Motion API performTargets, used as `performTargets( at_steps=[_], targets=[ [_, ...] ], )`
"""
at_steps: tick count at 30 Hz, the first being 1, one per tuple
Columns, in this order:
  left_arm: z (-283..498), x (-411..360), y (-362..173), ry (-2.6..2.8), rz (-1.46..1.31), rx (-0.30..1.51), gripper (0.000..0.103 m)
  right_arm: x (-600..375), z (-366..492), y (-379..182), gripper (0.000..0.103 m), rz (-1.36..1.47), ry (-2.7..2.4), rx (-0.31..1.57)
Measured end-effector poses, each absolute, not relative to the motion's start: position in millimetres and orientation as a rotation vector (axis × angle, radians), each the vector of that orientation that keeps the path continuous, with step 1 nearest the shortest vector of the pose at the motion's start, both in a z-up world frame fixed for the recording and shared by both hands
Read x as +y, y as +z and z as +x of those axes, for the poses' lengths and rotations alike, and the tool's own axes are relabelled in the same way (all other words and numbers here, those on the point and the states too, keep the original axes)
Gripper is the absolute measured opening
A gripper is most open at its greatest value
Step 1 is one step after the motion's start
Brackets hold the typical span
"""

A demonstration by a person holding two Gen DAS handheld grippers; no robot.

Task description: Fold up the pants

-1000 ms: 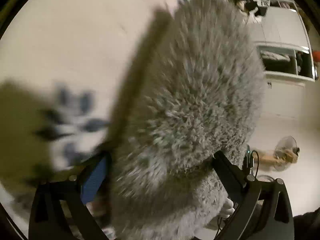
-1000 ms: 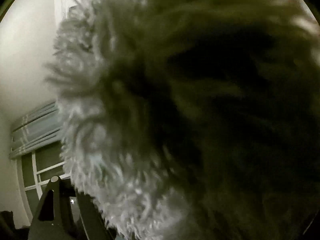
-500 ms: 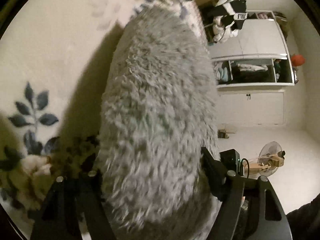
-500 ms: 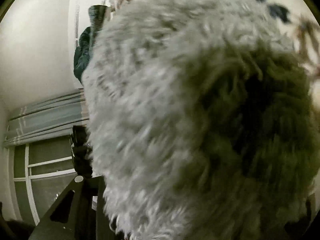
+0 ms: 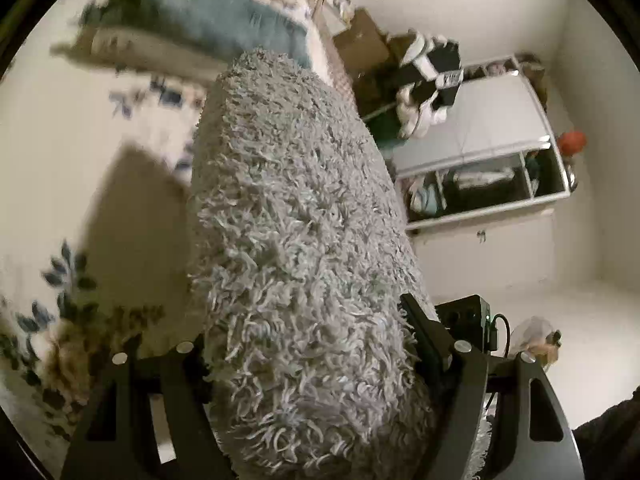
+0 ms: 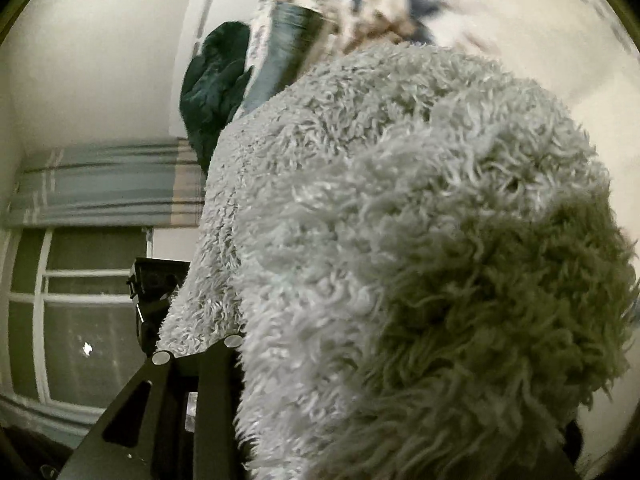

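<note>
Pants: the fluffy grey pants were bunched into a long roll, lifted up above my bed.
Which way they pointed: in my left camera the roll ran long-ways from between my fingers at the bottom up and away toward the pillow end of the bed. Its far end was round.
My left gripper: it was squeezing the fat roll. One black finger pressed into the fluff on the right side, and the other sat tight on the left.
My right gripper: its jaws were closing with the fluffy pants between them. Only the left finger showed. The other was hidden under the fluff, so I could not tell how hard it pinched.
Bed: the cream bed cover with blue leaves lay under the pants, with their dark shadow on it.
Farther off: a blue pillow was near the top, a white cupboard stood to the right, and a window was beside my right gripper.
</note>
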State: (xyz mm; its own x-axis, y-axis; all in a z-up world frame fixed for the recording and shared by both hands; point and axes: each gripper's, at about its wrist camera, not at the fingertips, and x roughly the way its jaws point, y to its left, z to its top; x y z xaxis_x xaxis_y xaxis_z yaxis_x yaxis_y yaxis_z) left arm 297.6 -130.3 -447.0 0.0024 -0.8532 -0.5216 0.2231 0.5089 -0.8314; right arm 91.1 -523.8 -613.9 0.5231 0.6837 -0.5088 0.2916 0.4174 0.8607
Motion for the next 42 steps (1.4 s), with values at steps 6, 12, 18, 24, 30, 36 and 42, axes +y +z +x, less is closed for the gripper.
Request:
performTargets(
  at_steps=[6, 12, 18, 24, 30, 36, 42],
  targets=[
    [375.1, -135.3, -417.4, -0.920, -0.687, 1.188, 0.073, -532.4, 122.6, -559.8, 0.037, 1.046, 0.362, 1.038],
    [503.0, -151.1, -415.8, -0.893, -0.723, 1.068, 0.073, -522.7, 264.7, -520.1, 0.037, 0.962, 0.406, 0.999],
    [598.0, -154.4, -437.9, -0.855, -0.700, 1.045, 0.073, -523.2, 413.6, -527.8, 0.037, 0.866, 0.453, 0.998],
    [633.7, -144.7, -538.2, -0.694, -0.564, 1.231, 0.073, -503.6, 537.4, -552.1, 0.038, 0.748, 0.425, 1.103],
    [613.7, -116.9, -568.8, -0.665, -0.580, 1.278, 0.073, -507.2, 540.1, -600.1, 0.055, 0.729, 0.357, 1.284],
    [611.4, -119.6, -561.9, -0.642, -0.483, 1.295, 0.073, -526.8, 538.6, -585.0, 0.057, 0.706, 0.215, 1.266],
    [601.0, -146.1, -500.3, -0.482, -0.259, 1.254, 0.073, -494.6, 548.0, -537.1, 0.071, 0.437, 0.053, 1.253]
  ],
)
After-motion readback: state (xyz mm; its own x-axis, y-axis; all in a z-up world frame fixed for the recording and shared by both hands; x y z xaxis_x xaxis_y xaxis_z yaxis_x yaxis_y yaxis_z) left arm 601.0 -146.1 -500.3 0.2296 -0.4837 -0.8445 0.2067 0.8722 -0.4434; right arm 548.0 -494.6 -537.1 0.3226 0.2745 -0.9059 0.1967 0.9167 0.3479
